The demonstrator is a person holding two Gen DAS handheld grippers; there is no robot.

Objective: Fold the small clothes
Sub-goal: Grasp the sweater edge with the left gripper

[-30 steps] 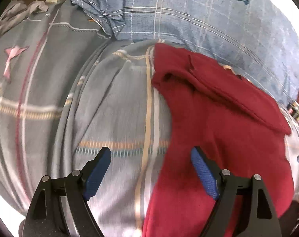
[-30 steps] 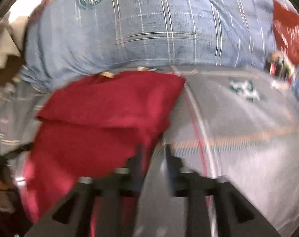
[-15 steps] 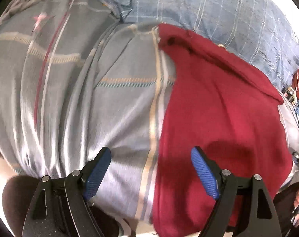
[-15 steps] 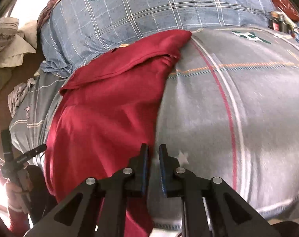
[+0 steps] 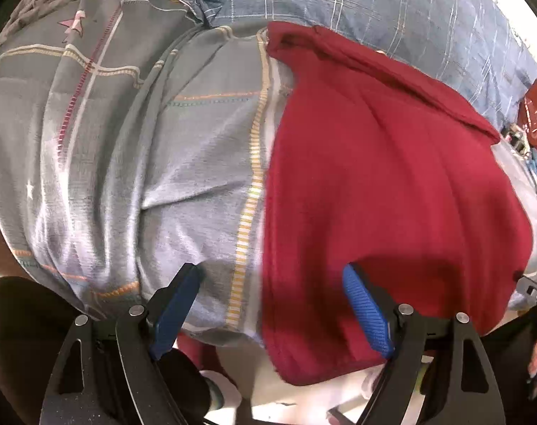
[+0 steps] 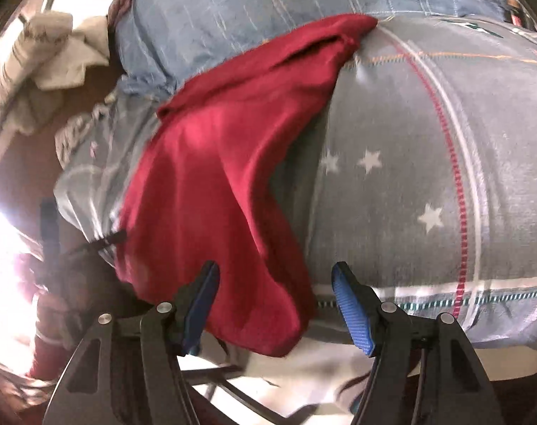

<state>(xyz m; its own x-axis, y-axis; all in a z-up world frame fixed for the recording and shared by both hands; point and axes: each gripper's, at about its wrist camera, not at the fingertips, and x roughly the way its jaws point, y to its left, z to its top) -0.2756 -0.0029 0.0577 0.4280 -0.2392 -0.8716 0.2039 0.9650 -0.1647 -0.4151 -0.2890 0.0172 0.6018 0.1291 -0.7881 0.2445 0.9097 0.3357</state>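
From my feeds the dark red garment (image 5: 385,184) lies spread flat on the bed, top edge folded over, bottom hem hanging off the edge.

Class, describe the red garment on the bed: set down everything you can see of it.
The red garment is dark red, soft and knit-looking, with no print. It lies spread, loosely wrinkled, on the grey striped bedcover; a folded flap runs along its far edge beside the blue checked pillow. Its near end hangs over the bed's edge. The open left gripper straddles its left edge; the right gripper, jaws just opened, straddles its hanging near corner. Neither grips it.
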